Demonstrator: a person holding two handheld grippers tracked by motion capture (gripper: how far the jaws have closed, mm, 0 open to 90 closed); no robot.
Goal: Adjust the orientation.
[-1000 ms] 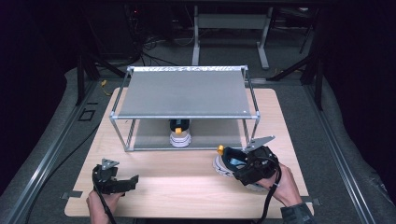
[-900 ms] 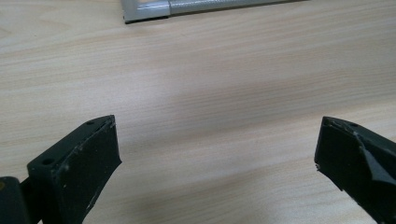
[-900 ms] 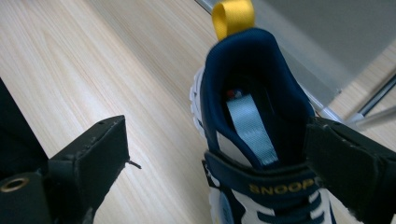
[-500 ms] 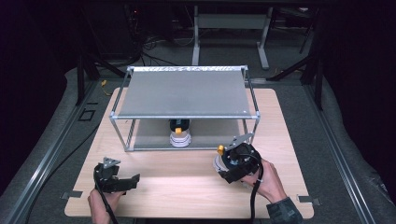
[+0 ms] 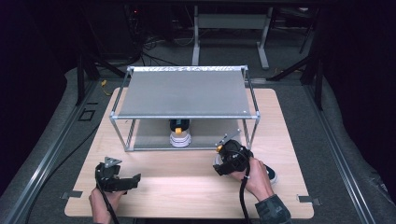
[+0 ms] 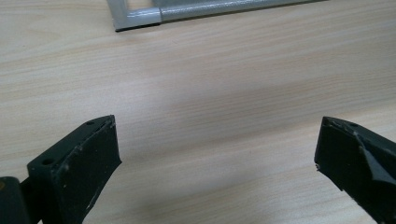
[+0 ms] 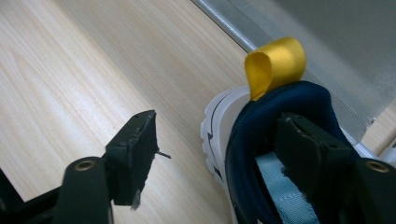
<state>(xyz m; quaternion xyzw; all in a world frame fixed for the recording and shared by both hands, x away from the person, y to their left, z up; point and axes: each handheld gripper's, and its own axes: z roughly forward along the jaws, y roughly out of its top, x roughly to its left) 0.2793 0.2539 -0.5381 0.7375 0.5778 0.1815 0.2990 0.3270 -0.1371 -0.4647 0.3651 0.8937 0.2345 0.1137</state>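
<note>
**A:** So, near edge first; the left gripper (image 5: 122, 181) sits at the near left of the wooden table (image 5: 187, 196), held in the person's left hand (image 5: 100, 205); in the left gripper view its jaws are spread wide with only bare wood between them; a corner of the metal frame shows at the top of that view.

**B:** Yep, nothing in it; and the other one?

**A:** The right gripper (image 7: 215, 149) is over on the near right, held in the right hand (image 5: 258, 177); it's at the heel of a sneaker (image 7: 252, 140), navy collar, white sole, yellow pull loop (image 7: 276, 63) sticking up at the back; the jaws have just been closing in; one jaw is down inside the shoe's opening against the collar, the other is out over the table with a clear gap to the white sole; so it straddles the heel wall but isn't pinching it yet.

**B:** Where's the shoe exactly?

**A:** On the table just in front of the rack (image 5: 187, 95), near its front right leg, heel end toward the rack; from the high view the toe pokes out beside the right hand.

**B:** Anything further back?

**A:** A second sneaker (image 5: 180, 135), same white sole with some yellow, sits under the grey shelf on the rack's lower level, about mid-width; past the table it's dark floor and cables.
</note>
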